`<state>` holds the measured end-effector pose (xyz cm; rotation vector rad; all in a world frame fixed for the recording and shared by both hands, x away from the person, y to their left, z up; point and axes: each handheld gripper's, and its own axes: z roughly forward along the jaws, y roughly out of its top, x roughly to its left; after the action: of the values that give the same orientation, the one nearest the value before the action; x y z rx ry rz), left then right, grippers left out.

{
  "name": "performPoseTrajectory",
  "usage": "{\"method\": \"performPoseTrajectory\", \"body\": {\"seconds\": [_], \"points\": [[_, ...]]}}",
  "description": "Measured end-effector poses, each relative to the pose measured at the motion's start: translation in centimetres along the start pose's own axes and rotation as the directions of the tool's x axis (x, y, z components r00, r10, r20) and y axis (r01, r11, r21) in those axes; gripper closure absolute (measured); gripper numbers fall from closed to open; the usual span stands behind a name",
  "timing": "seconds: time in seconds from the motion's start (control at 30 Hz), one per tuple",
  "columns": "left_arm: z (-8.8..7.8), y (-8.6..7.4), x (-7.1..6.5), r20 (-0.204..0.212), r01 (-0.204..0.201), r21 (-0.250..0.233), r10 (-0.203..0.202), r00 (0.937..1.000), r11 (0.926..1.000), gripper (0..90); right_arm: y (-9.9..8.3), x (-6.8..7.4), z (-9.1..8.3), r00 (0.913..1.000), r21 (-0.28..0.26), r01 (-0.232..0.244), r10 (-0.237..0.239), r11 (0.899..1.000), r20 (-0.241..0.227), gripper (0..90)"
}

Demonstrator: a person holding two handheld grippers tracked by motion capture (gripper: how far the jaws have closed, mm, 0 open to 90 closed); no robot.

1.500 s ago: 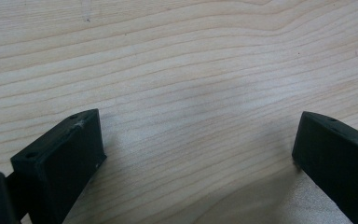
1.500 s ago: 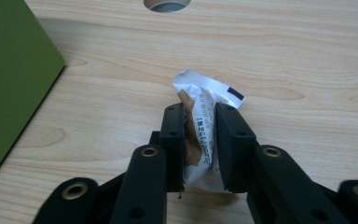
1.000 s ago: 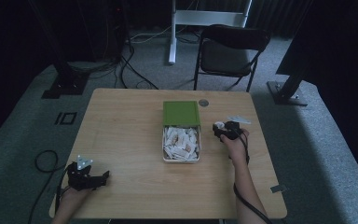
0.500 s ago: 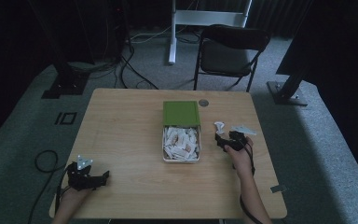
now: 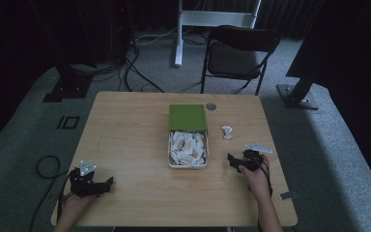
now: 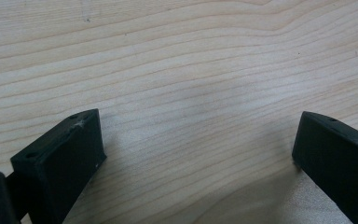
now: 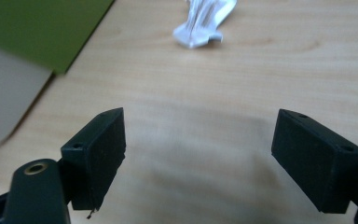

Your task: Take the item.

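Right gripper [image 5: 233,160]: we saw its fingers wide, just been opening — nothing between them.
Packet [image 5: 227,132]: white, crumpled, lay on the desk [image 5: 130,130], right of the box [image 5: 188,149].
Left gripper [image 5: 107,183]: fingers wide, empty.

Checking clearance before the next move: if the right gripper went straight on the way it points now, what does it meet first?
Probably the white packet lying on the table. The right gripper, jaws just opened and empty, looks along bare wood toward it. The green lid sits left of that line. Depth is uncertain.
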<state>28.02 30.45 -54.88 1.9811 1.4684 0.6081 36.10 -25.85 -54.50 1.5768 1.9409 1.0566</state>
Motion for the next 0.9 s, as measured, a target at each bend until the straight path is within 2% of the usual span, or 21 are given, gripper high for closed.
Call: {"method": "performPoseTrajectory", "body": {"seconds": [0.1, 0.27, 0.43, 0.5, 0.53, 0.63, 0.8, 0.9], "points": [[0.0, 0.0, 0.0, 0.0, 0.0, 0.0, 0.0, 1.0, 1.0, 2.7, -0.5, 0.0, -0.8, 0.9998, -0.003, 0.003, -0.003, 1.0, 0.019, 17.5], [0.0, 0.0, 0.0, 0.0, -0.001, 0.001, 0.001, 1.0, 1.0, 2.8, -1.6, -0.3, -2.0, 0.9979, 0.026, 0.009, -0.01, 1.0, 0.064, 17.5], [0.0, 0.0, 0.0, 0.0, -0.002, 0.002, 0.002, 1.0, 1.0, 2.8, -2.7, -0.9, -3.2, 0.9944, 0.032, -0.023, 0.02, 0.999, 0.104, 17.5], [0.0, 0.0, 0.0, 0.0, -0.002, 0.002, 0.002, 1.0, 1.0, 2.7, -3.1, -1.1, -3.7, 0.9931, 0.035, -0.021, 0.017, 0.999, 0.116, 17.4], [0.0, 0.0, 0.0, 0.0, -0.002, 0.002, 0.002, 1.0, 1.0, 2.8, -3.3, -1.2, -4.0, 0.9914, 0.031, -0.02, 0.016, 0.999, 0.13, 17.4], [0.0, 0.0, 0.0, 0.0, -0.002, 0.002, 0.002, 1.0, 1.0, 2.8, -3.9, -1.5, -4.6, 0.9867, 0.031, -0.072, 0.067, 0.997, 0.148, 17.4], [0.0, 0.0, 0.0, 0.0, -0.002, 0.001, 0.002, 1.0, 1.0, 2.7, -4.5, -1.8, -5.6, 0.9786, 0.01, -0.076, 0.073, 0.997, 0.192, 17.4], [0.0, 0.0, 0.0, 0.0, -0.002, 0.001, 0.002, 1.0, 1.0, 2.7, -4.9, -1.8, -6.0, 0.9696, 0.006, -0.092, 0.089, 0.996, 0.228, 17.5]]}}
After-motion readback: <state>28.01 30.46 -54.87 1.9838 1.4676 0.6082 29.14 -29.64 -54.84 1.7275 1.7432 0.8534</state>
